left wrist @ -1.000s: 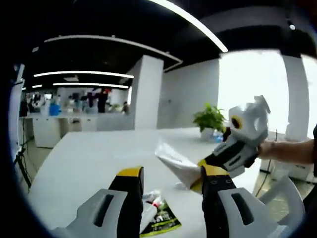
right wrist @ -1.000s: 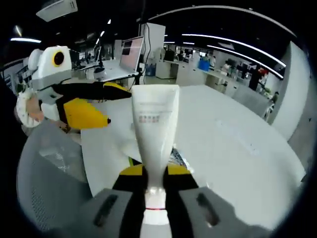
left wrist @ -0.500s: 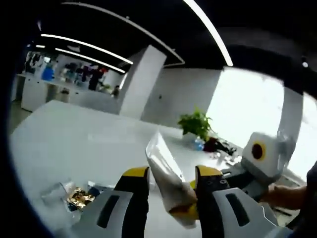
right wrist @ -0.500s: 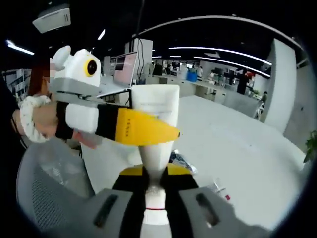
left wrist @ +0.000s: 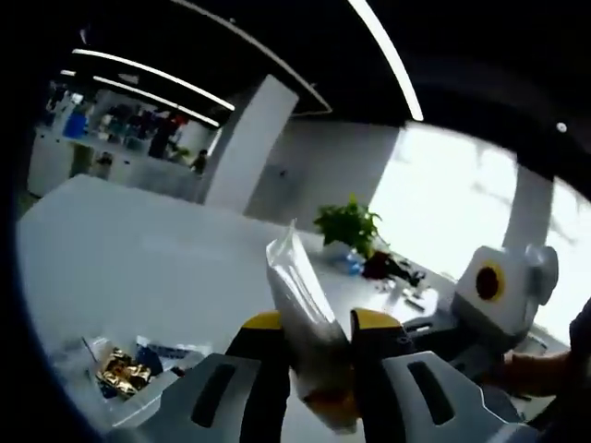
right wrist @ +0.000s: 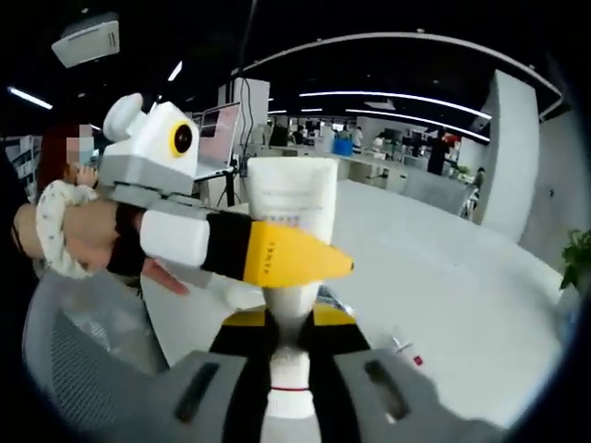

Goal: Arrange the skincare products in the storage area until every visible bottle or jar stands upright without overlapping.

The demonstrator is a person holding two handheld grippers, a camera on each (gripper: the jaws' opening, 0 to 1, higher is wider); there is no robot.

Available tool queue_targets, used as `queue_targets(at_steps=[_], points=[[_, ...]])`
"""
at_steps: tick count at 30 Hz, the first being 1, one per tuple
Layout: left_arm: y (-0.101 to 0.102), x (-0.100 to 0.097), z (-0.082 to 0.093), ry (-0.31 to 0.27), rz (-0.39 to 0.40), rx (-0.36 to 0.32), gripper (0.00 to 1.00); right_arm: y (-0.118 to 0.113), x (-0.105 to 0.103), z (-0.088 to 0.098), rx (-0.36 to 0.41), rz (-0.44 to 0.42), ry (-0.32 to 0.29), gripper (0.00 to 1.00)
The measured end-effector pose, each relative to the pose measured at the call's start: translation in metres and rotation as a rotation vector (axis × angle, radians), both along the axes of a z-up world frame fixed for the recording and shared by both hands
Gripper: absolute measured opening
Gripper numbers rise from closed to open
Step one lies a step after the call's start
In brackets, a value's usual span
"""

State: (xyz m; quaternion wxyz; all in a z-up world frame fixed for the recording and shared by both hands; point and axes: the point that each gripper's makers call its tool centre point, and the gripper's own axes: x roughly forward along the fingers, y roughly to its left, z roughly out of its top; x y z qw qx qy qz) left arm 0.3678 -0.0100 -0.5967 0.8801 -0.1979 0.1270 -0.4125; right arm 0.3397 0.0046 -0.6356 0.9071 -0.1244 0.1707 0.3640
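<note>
Closing in from a second before, the left tool (right wrist: 314, 263) now pinched the white tube (right wrist: 291, 231) that the right tool (right wrist: 291, 369) gripped above the worktop (right wrist: 443, 277), suggesting a handover.

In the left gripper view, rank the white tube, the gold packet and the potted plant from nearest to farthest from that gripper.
1. White tube, between the left gripper's jaws.
2. Gold packet, on the table, low at the view's left.
3. Potted plant, far across the table, above the tube.

White tube (right wrist: 291, 268) smooth matt plastic; table (left wrist: 138, 258) glossy white.
</note>
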Motion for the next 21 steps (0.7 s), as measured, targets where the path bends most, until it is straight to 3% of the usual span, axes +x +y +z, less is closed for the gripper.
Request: queue_targets(at_steps=[4, 7, 9, 12, 15, 18, 19, 21], points=[[-0.006, 0.008, 0.001, 0.011, 0.004, -0.042, 0.18, -0.009, 0.007, 0.000, -0.002, -0.039, -0.025, 0.14], [-0.012, 0.009, 0.005, -0.012, 0.000, -0.051, 0.15, -0.015, 0.008, 0.003, 0.012, -0.056, -0.050, 0.15], [-0.016, 0.010, 0.005, 0.026, -0.016, -0.071, 0.13, -0.019, 0.008, 0.004, 0.004, -0.063, -0.076, 0.17], [-0.025, 0.010, 0.003, 0.044, -0.059, -0.042, 0.10, -0.025, 0.008, 0.000, 0.001, -0.069, -0.086, 0.20], [-0.035, 0.010, 0.006, 0.014, -0.093, -0.006, 0.08, -0.033, 0.010, 0.001, 0.017, -0.074, -0.095, 0.23], [-0.040, 0.010, 0.013, -0.015, -0.110, -0.010, 0.08, -0.040, 0.010, 0.007, 0.031, -0.064, -0.116, 0.26], [-0.042, 0.009, 0.017, -0.051, -0.130, 0.004, 0.08, -0.042, 0.009, 0.007, 0.034, -0.062, -0.111, 0.28], [-0.043, 0.010, 0.019, -0.070, -0.139, 0.016, 0.07, -0.051, 0.006, 0.002, 0.016, -0.062, -0.081, 0.34]])
